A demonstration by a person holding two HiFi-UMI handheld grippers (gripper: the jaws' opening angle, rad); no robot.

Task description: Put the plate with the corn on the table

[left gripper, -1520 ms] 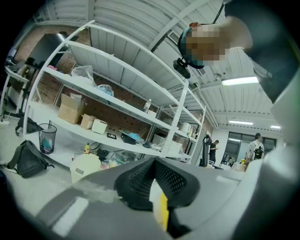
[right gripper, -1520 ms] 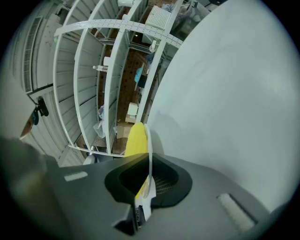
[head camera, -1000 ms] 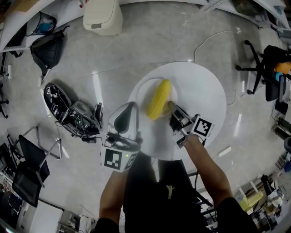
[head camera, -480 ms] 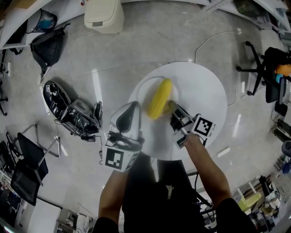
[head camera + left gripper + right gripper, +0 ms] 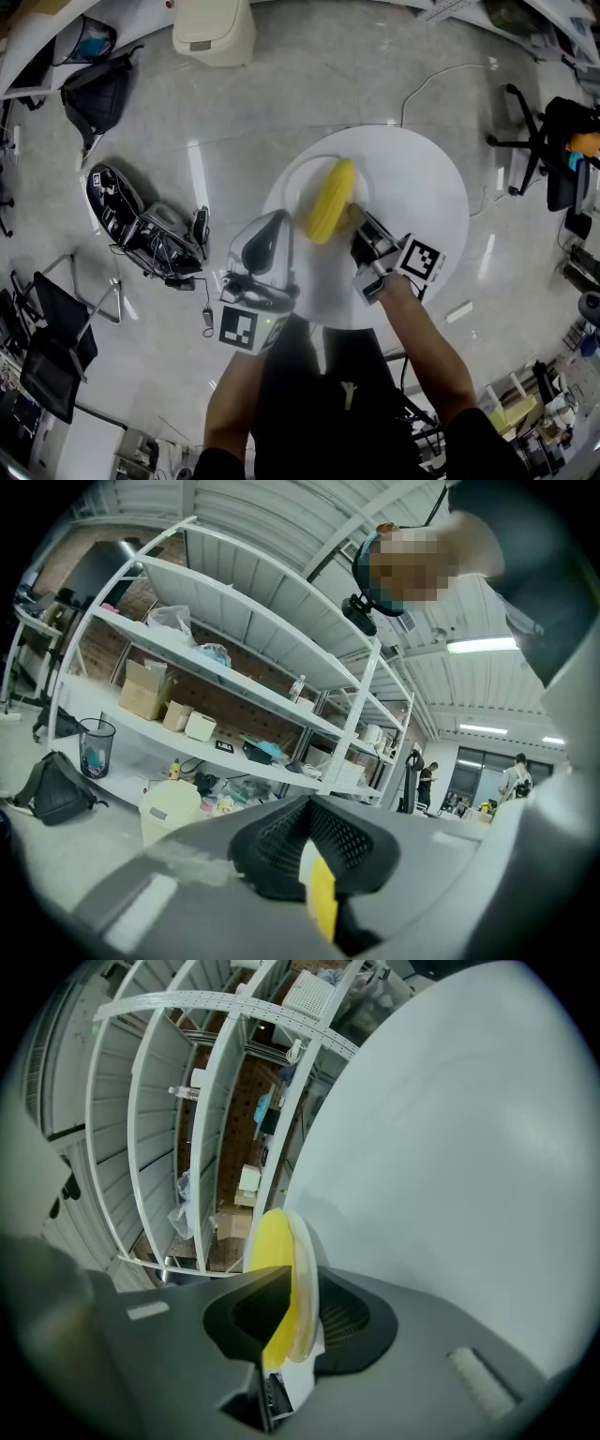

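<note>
The round surface (image 5: 422, 187) looks smooth and matt white, like laminate. The plate (image 5: 292, 192) is plain white with a faint sheen; the corn (image 5: 328, 202) is an even yellow, smooth as plastic. The floor (image 5: 281, 84) is pale polished stone or tile, glossy with streaks of reflected light. The left claw (image 5: 314, 874) is matt grey plastic with black meshed pads. The shelving (image 5: 234, 621) is white-painted metal

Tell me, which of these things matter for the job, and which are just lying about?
In the job: plate, corn lying on it, round white table under it.
Lying about: cream bin, black bag, black gear on the floor, office chair.
</note>
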